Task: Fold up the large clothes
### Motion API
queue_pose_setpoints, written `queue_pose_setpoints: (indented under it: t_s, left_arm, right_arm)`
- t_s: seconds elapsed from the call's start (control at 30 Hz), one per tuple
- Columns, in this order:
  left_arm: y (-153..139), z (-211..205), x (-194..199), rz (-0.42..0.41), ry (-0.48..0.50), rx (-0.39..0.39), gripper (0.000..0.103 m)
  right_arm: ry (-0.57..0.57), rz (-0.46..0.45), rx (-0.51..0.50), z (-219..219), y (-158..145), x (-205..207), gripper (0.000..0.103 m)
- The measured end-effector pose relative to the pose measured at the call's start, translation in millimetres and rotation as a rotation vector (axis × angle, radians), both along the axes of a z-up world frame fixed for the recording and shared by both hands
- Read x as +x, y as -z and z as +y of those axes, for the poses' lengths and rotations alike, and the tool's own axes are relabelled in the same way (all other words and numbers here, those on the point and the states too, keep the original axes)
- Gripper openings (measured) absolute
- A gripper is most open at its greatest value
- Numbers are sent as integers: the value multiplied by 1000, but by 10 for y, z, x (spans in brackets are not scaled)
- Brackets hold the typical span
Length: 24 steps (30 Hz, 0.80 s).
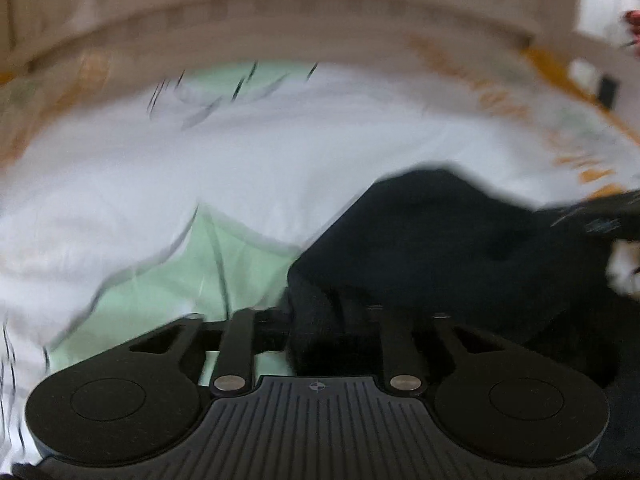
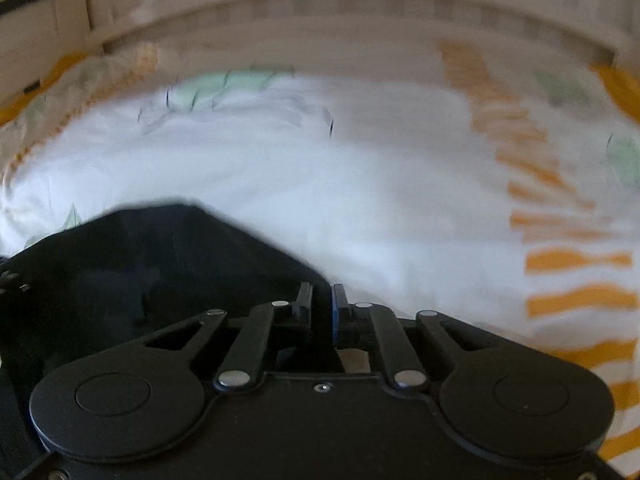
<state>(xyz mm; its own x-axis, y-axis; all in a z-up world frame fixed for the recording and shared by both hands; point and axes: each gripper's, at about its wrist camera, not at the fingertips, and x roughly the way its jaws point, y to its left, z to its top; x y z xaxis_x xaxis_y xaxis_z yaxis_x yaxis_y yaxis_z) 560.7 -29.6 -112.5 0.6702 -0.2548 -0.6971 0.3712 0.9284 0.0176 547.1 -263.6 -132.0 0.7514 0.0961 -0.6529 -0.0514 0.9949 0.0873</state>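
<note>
Holding a dark navy, soft knit garment (image 1: 460, 248) above a white bedsheet patterned with pale green leaves and orange stripes (image 2: 360, 200). Left claw (image 1: 332, 320) buried in bunched dark cloth, apparently pinching it, fingertips hidden. Right claw (image 2: 322, 300) nearly closed, a thin gap between the fingers; cannot tell whether any cloth sits between them, though the garment's edge lies just beside. Best to keep both claws level and apart, draw the cloth taut, lower evenly onto the bed, avoid twisting. Heavy blur in both views.
</note>
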Motion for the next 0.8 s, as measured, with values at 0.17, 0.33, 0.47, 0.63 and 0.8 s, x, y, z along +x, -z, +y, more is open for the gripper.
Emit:
queue_pose_setpoints:
  t_s: [0.17,0.33,0.47,0.63,0.8]
  left_arm:
    - [10,209,40,18,-39,-82,45]
    - [73,219,52,15,-54,-109,51]
    - [103,211,2,-5,-51,-112,53]
    - [109,233,3,-5,-54,-131,54]
    - [-6,269,-25,4,-59,-134,54]
  right_arm:
    - [-14,-61,94,-172,-207,-78,72]
    - [2,-102,235,-251,-408,84,72]
    - [-62,-76,160,2,-397,293,72]
    - [-146,-41,59,378,-257,459,77]
    - [-128,-24,-3,552,-168,595,82]
